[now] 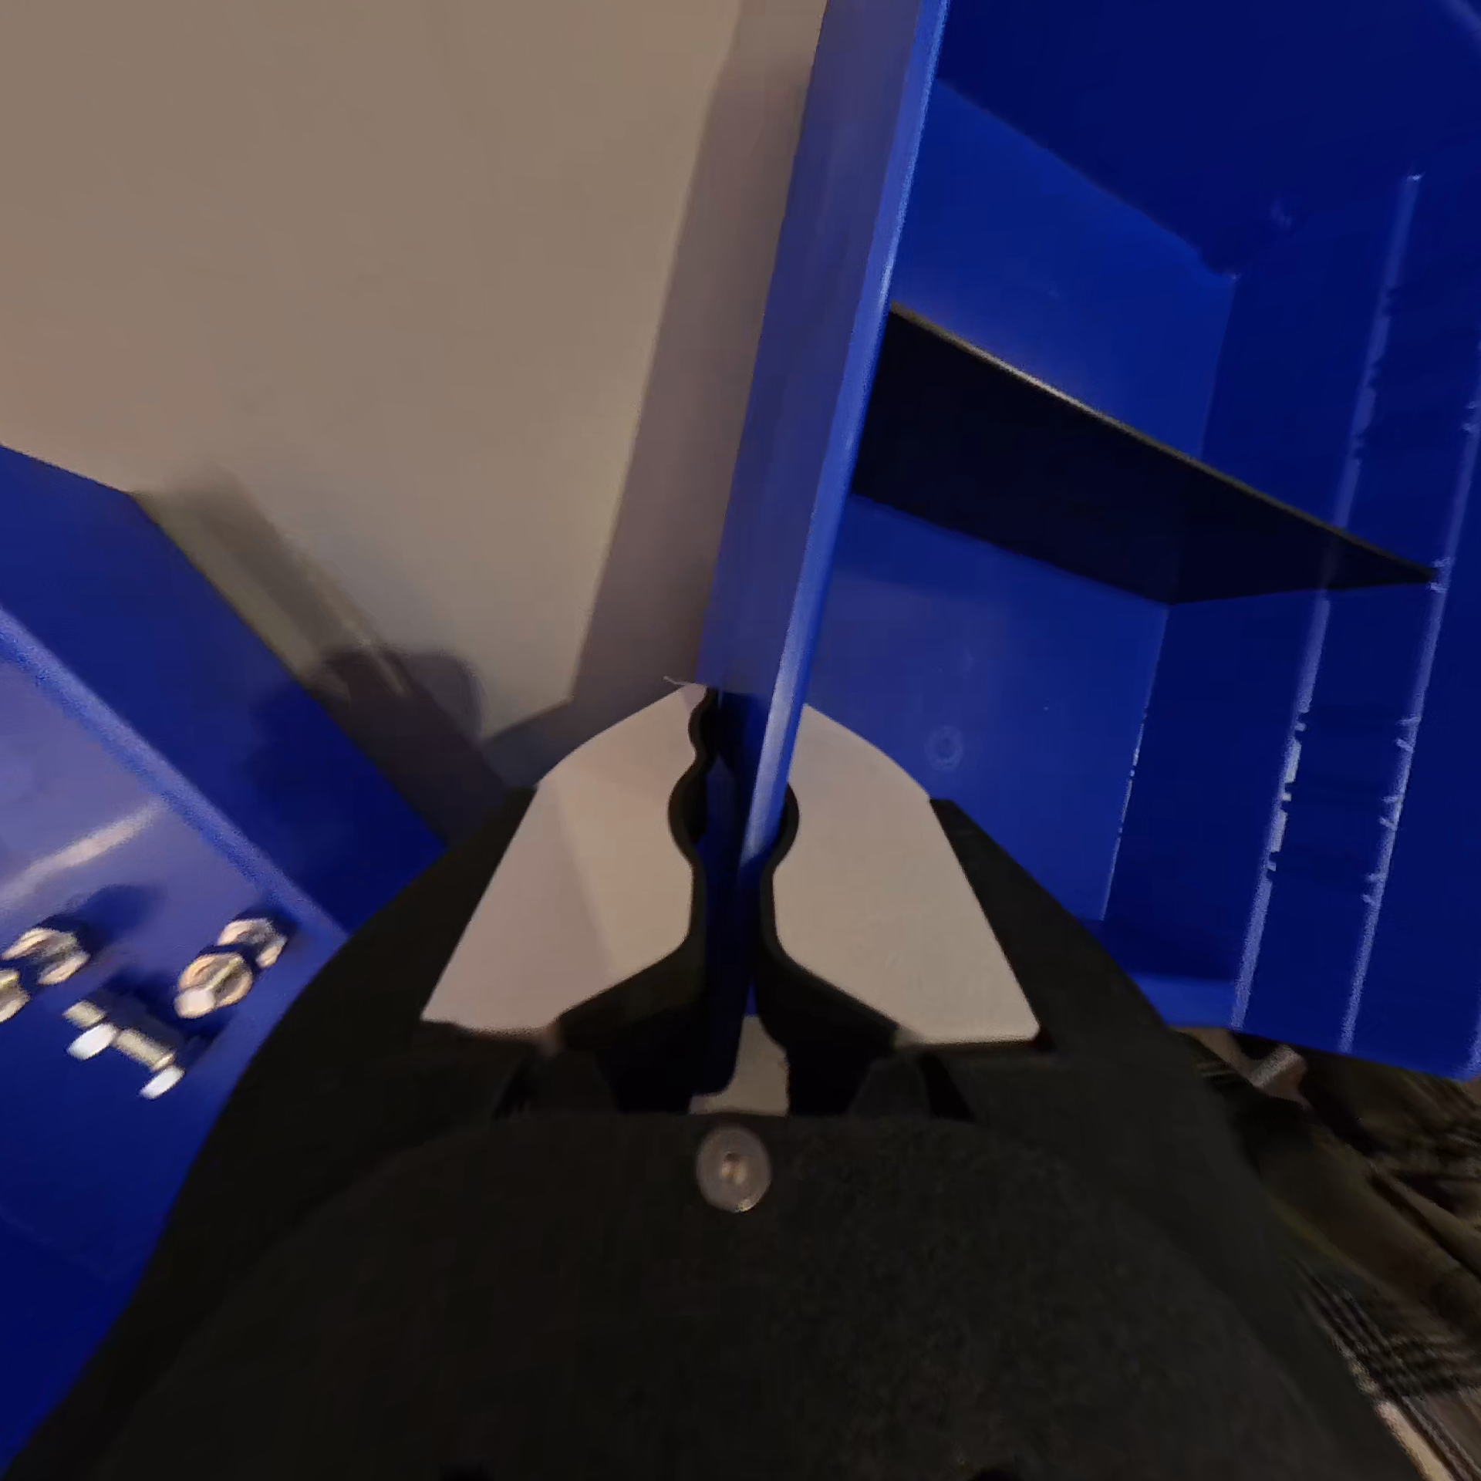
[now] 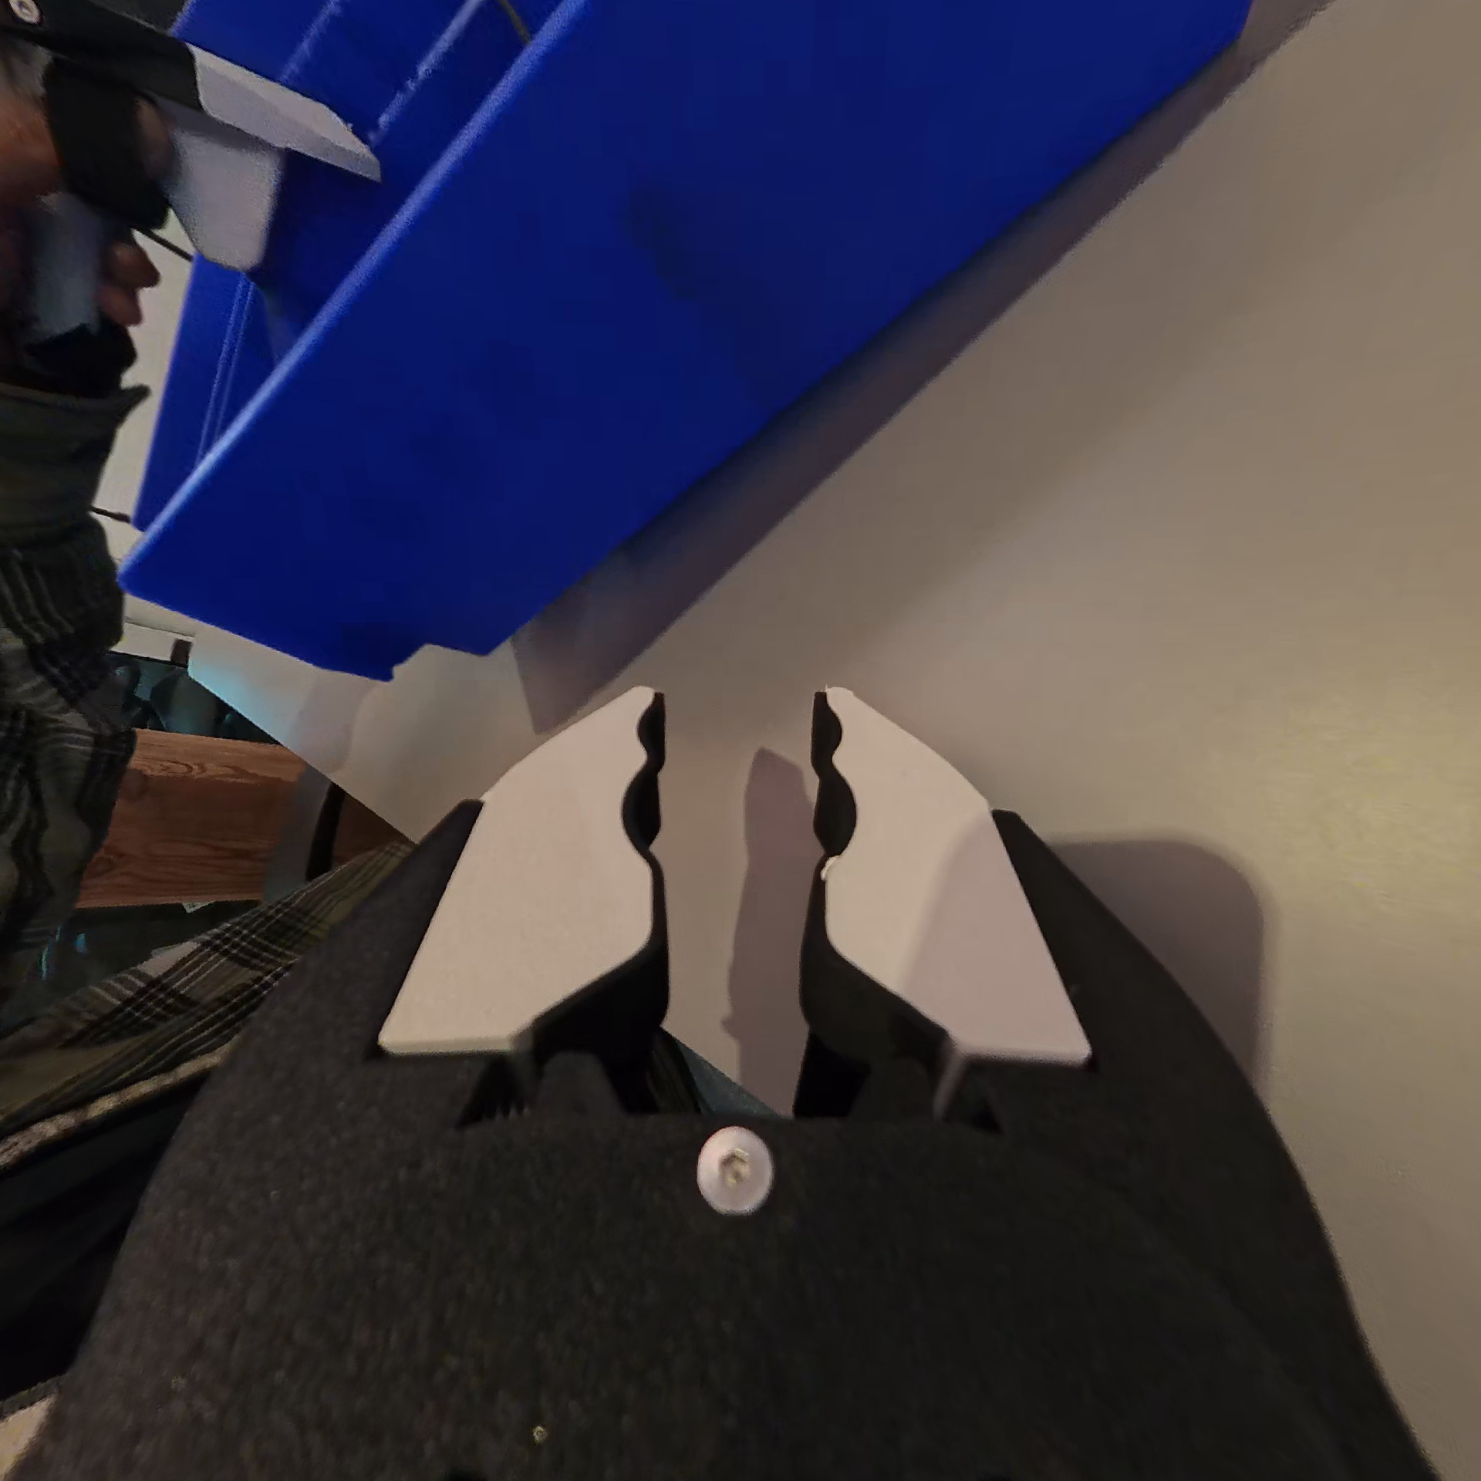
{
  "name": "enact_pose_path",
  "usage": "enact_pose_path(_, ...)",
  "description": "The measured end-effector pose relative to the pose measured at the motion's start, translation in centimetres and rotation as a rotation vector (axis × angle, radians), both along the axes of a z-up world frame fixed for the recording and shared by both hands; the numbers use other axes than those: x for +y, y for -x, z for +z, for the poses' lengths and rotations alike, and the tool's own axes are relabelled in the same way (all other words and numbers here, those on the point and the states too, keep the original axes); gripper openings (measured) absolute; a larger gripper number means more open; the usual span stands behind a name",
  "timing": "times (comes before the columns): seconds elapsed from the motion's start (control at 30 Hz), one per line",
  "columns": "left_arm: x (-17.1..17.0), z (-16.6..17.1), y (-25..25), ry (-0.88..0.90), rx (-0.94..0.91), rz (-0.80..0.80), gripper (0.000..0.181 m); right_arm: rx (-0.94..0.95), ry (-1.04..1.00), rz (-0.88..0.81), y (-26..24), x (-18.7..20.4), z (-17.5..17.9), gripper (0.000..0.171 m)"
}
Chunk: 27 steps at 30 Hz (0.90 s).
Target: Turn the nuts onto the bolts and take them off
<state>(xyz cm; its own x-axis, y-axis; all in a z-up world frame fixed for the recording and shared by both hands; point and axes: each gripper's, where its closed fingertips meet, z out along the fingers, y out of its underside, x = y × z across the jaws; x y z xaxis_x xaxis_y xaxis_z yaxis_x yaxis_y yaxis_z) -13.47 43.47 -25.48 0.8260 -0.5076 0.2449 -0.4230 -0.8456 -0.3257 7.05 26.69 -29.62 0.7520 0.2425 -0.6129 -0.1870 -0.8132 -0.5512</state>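
Note:
My left gripper point(image 1: 741, 705) is shut on the rim of a blue plastic bin point(image 1: 809, 449) and holds it tilted; the bin's inside with a black divider point(image 1: 1106, 481) shows to the right. A second blue bin point(image 1: 144, 721) at lower left holds several silver bolts with nuts point(image 1: 216, 974). My right gripper point(image 2: 739, 705) is open and empty over the pale table point(image 2: 1122, 561). The tilted blue bin also shows in the right wrist view point(image 2: 641, 320) at upper left, with the left gripper's white finger point(image 2: 272, 120) on its rim.
A person in a plaid shirt point(image 2: 56, 721) stands at the left edge of the right wrist view. A wooden piece of furniture point(image 2: 192, 817) lies beyond the table edge. The plaid cloth also shows at lower right in the left wrist view point(image 1: 1378, 1282). Tip to tip, the grippers are about 25 cm apart.

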Motion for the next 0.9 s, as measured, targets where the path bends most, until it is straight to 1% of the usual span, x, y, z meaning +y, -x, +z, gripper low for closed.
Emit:
enact_pose_path(0.07,-0.4,-0.5,-0.6,0.026,-0.027,-0.005,0.008,0.0,0.001,-0.002,-0.1,0.0,-0.1,0.035)
enact_pose_path(0.2,-1.4,-1.9,-1.2,0.056,-0.003,-0.035,0.009,0.0,0.004,0.001,0.0,0.0,-0.1,0.035)
enact_pose_path(0.3,-2.5,-3.2,-1.7,0.132,0.002,-0.059,0.014,0.0,0.001,0.004,0.1,-0.1,-0.1,0.035)
enact_pose_path(0.37,-2.9,-3.5,-1.8,0.157,-0.017,-0.061,0.015,-0.002,0.002,0.007,0.1,-0.2,0.0,0.035)
enact_pose_path(0.47,-2.9,-2.3,-2.1,0.16,-0.082,-0.069,0.022,-0.007,0.002,0.007,0.0,-0.2,0.0,0.035)
enact_pose_path(0.5,-3.0,-1.4,-2.3,0.152,-0.113,-0.077,0.025,-0.007,0.0,0.006,0.0,-0.2,0.1,0.035)
enact_pose_path(0.57,-3.1,1.0,-1.8,0.117,-0.157,-0.104,0.037,-0.008,-0.005,0.004,-0.1,-0.2,0.2,0.035)
enact_pose_path(0.6,-2.9,2.4,-0.9,0.079,-0.157,-0.115,0.043,-0.009,-0.004,0.003,-0.2,-0.3,0.2,0.035)
enact_pose_path(0.67,-1.9,5.2,2.4,-0.043,-0.121,-0.097,0.052,-0.012,-0.003,-0.001,-0.4,-0.3,0.1,0.035)
enact_pose_path(0.77,0.3,8.6,10.3,-0.203,-0.035,0.038,0.063,-0.004,0.0,-0.012,-0.7,-0.3,-0.3,0.036)
enact_pose_path(0.83,1.1,9.0,16.4,-0.235,0.05,0.145,0.065,0.005,0.005,-0.011,-0.7,-0.2,-0.5,0.036)
enact_pose_path(0.9,1.0,7.9,22.0,-0.193,0.129,0.245,0.071,0.005,0.005,-0.007,-0.6,-0.1,-0.7,0.036)
